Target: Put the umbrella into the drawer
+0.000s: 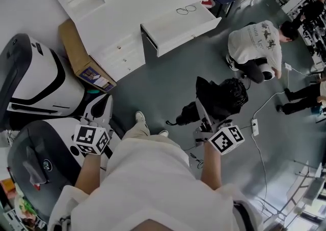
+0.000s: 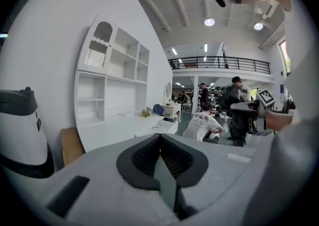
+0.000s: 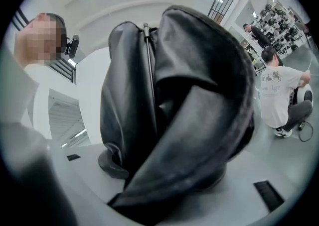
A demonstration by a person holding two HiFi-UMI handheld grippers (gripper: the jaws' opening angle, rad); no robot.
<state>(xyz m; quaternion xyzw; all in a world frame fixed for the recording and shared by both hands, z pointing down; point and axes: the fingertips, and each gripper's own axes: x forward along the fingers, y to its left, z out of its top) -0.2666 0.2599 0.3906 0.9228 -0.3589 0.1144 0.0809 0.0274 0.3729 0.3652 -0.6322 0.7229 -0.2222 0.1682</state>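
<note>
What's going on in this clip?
A person holds a gripper in each hand. The right gripper is clamped on a folded black umbrella. The left gripper is shut and empty. The white desk's drawer stands pulled open ahead across the floor, so the umbrella is not yet in it. Another person crouches nearby.

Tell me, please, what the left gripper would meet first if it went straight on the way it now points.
Probably the white desk with its pulled-out white drawer: the shut left gripper aims towards it, with nothing nearer showing in line, though depth is unclear.
</note>
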